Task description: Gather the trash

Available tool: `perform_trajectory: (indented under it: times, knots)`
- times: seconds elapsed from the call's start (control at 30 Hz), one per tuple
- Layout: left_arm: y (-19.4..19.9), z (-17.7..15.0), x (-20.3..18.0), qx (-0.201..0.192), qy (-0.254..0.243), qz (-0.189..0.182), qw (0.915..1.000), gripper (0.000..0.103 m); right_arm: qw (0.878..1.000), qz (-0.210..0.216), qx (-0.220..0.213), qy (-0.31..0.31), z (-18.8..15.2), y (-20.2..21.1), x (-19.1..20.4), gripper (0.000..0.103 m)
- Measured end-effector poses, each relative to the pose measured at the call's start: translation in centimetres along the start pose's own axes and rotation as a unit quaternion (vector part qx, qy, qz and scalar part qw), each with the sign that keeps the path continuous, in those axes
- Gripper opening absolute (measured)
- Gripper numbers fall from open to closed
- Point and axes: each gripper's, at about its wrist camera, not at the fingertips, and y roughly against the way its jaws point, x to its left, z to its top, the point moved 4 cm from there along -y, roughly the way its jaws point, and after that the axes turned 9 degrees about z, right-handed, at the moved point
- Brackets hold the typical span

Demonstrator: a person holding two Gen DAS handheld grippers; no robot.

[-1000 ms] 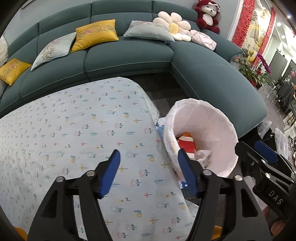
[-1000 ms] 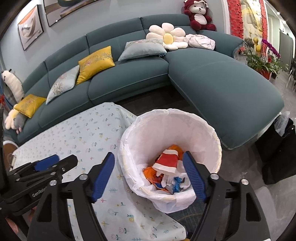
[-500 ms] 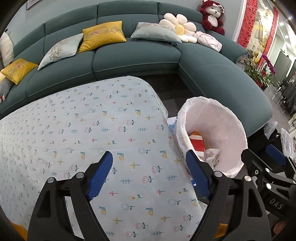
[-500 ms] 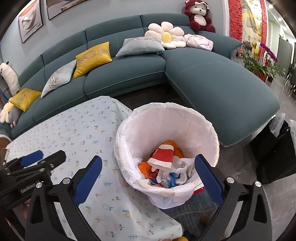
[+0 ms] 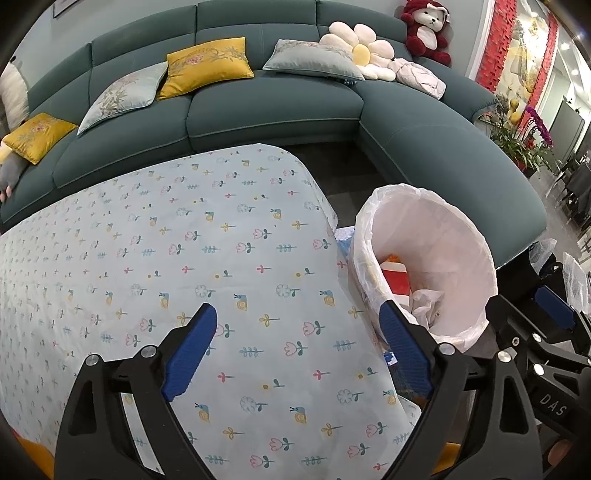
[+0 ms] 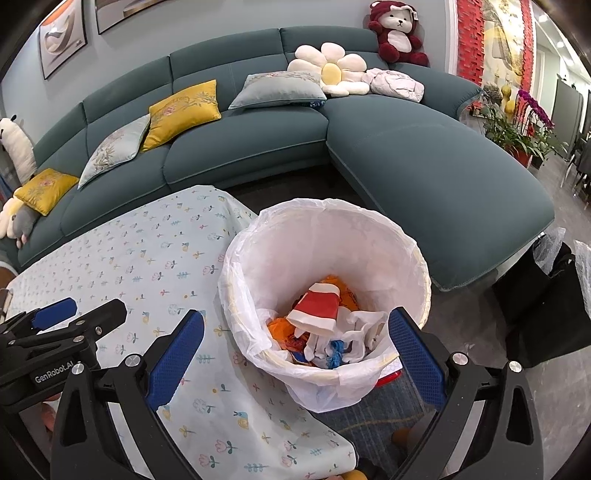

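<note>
desk: covered by pale blue cloth (image 5: 207, 266) with small flower and snail print, bare of items in both views; rounded far corner at 12 o'clock in left wrist view
room: living room, teal corner sofa (image 6: 424, 155) wraps round from 10 to 3 o'clock; yellow cushions (image 6: 183, 110) and grey cushions on it, flower-shaped pillow (image 6: 330, 74), red and white plush bear (image 6: 397, 31) on the backrest corner; framed pictures on the wall at 11 o'clock; potted plants with purple flowers (image 6: 532, 114) at 2 o'clock; black bags (image 6: 543, 310) on grey floor at 3 o'clock
trash bin: round bin (image 6: 413, 254) with white liner bag (image 5: 436, 229), on the floor just beside the desk's right edge, at 3 o'clock in left wrist view, centre in right wrist view
bin axis: long axis upright, mouth points up, open; liner folded over the rim
trash: inside the bin, at its bottom; red and white paper cup (image 6: 316, 308) lies on its side on top, wide end toward 6 o'clock, long axis about 12 to 6; orange wrapper, white crumpled paper and a blue bit around it
left gripper (image 5: 299, 350): over the desk cloth near its right edge, jaws wide and opening, nothing between them
right gripper (image 6: 295, 345): above the near rim of the bin, jaws at full spread, holds nothing; pads clear of the liner
</note>
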Motion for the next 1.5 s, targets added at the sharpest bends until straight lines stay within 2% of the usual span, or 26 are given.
perform_trajectory:
  times: [1.5]
  knots:
    - [-0.23,-0.54,-0.08,0.009,0.002,0.02,0.9998,0.086,1.0,0.0,0.01,0.009,-0.62,-0.04,0.03,0.096]
